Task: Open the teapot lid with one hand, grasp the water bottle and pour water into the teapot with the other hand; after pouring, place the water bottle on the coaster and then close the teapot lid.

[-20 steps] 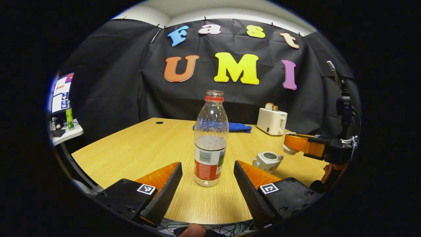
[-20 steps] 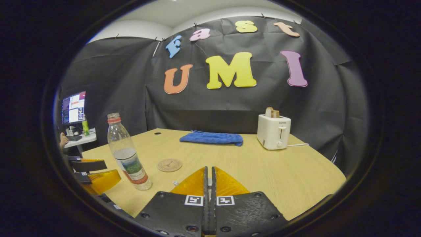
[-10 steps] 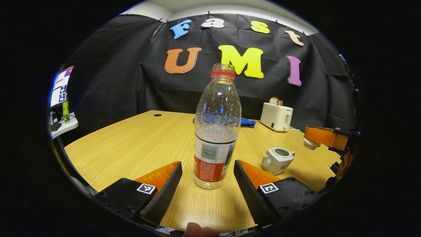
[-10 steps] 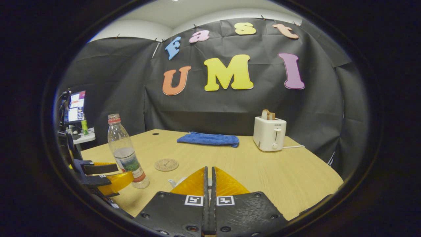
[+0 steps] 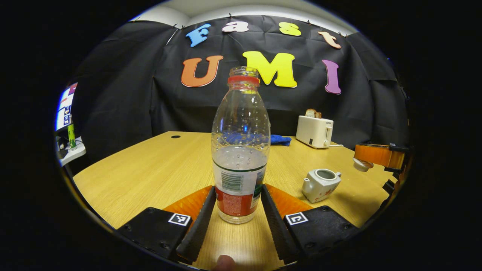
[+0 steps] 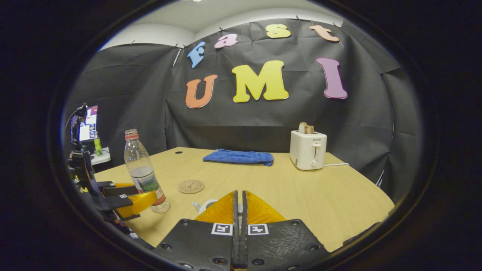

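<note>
Even overhead light keeps my table (image 5: 150, 169) bright against the dim cloth wall. Ahead of my left tool, the water bottle (image 5: 240, 150) stands sharp with small glints. Short soft shadows; edges bow strongly.

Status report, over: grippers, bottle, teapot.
Left gripper closed on bottle, upright on table. Right gripper holds lid off to the side; teapot open. Coaster free.

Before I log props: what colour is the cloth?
Blue cloth, clearest in the right gripper view.
</note>
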Demonstrator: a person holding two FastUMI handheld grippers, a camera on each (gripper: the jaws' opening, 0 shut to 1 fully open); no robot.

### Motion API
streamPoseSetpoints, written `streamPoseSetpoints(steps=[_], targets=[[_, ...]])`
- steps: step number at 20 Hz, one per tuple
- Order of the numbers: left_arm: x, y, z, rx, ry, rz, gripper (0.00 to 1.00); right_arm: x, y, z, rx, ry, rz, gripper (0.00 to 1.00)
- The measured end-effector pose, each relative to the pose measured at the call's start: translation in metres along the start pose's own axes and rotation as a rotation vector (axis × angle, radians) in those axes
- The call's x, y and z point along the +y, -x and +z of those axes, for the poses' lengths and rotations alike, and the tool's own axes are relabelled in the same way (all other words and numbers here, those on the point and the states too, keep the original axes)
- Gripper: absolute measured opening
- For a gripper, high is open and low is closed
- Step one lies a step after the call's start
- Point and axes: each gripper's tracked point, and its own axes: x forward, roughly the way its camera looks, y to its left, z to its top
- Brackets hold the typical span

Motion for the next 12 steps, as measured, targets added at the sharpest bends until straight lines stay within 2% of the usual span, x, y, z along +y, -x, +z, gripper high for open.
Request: streamPoseSetpoints(steps=[1,4,6,8,10,12], targets=[[0.0,0.002,0.001,0.008,-0.028,0.0,0.75,-0.001,0.0,0.001,-0.002,-0.002,0.001,0.0],[0.011,0.007,0.011,0.009,-0.167,0.036,0.73,-0.003,0.001,0.002,-0.002,-0.012,0.009,0.02],[0.008,0.01,0.012,0.019,-0.266,0.019,0.71,-0.006,0.004,0.002,-0.001,-0.011,0.006,0.0],[0.009,0.014,0.011,0.037,-0.386,0.013,0.71,-0.009,0.005,0.001,0.002,-0.014,0.007,0.02],[0.019,0.015,0.017,0.039,-0.531,0.043,0.7,-0.011,0.006,0.0,0.003,-0.017,0.01,0.0],[0.023,0.013,0.017,0.05,-0.63,0.052,0.7,-0.014,0.007,-0.002,0.005,-0.015,0.012,0.02]])
